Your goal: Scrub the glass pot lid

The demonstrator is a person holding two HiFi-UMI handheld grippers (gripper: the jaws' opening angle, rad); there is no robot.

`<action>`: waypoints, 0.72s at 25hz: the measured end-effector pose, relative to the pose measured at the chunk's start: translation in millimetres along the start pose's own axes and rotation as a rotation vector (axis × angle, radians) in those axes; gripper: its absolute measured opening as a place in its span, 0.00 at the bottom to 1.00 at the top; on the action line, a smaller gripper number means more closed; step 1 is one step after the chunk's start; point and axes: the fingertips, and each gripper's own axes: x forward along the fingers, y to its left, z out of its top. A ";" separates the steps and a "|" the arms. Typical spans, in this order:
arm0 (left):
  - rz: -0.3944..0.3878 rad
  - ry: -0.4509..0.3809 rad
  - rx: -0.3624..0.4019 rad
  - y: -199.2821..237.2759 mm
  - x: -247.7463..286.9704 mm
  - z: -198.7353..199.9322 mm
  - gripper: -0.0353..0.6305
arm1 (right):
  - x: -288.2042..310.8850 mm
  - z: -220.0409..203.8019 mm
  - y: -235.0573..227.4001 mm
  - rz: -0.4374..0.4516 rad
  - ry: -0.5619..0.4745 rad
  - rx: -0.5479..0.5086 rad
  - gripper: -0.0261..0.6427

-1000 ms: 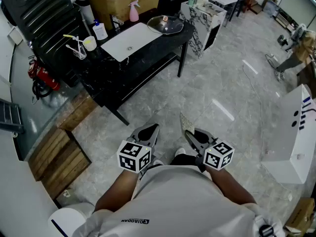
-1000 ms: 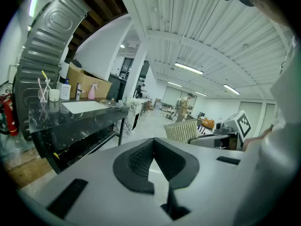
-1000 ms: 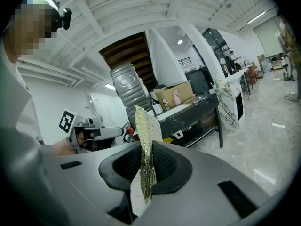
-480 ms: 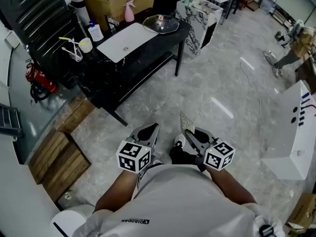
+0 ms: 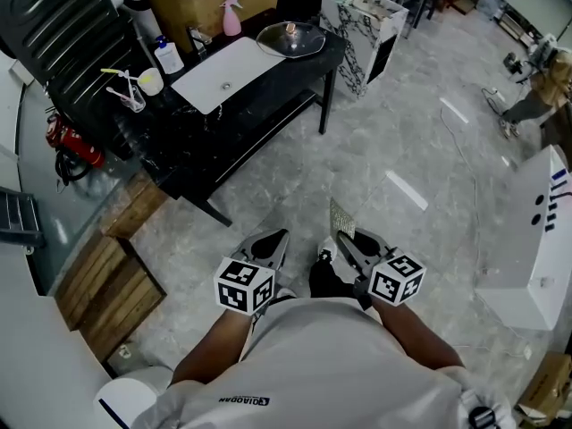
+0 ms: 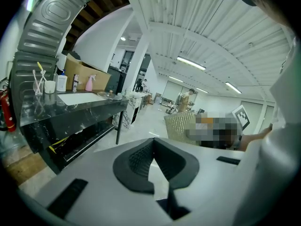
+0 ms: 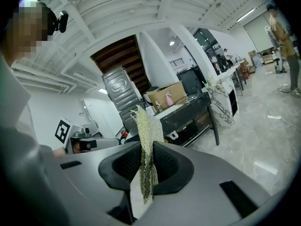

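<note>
Grey marble floor (image 5: 402, 132), black table (image 5: 302, 66) (white sink (image 5: 204, 80) inset), wooden pallet (image 5: 107, 284)

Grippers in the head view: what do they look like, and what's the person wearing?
The left gripper and right gripper are grey with dark, ribbed, tapering jaw pads. Each carries a white cube with black square markers. The person wears a pale short-sleeved shirt.

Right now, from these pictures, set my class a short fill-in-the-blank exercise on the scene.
1. The right tool is shut on the mesh scouring cloth; the left tool is shut on ___.
2. The glass pot lid lies on the black ___.
3. The spray bottle beside the cardboard box is ___.
Missing words: nothing; table; pink.
</note>
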 end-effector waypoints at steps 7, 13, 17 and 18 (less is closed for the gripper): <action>0.022 0.001 0.011 12.0 44.4 31.1 0.07 | 21.6 26.2 -40.0 0.030 0.012 0.013 0.16; 0.039 -0.010 0.025 29.8 102.5 72.7 0.07 | 50.1 66.9 -93.7 0.053 0.018 0.009 0.16; 0.021 -0.015 -0.033 39.4 142.7 102.2 0.07 | 70.0 104.4 -132.0 0.074 0.001 -0.007 0.16; 0.021 -0.020 -0.057 42.9 151.5 109.9 0.07 | 74.5 113.3 -140.7 0.082 -0.005 -0.011 0.16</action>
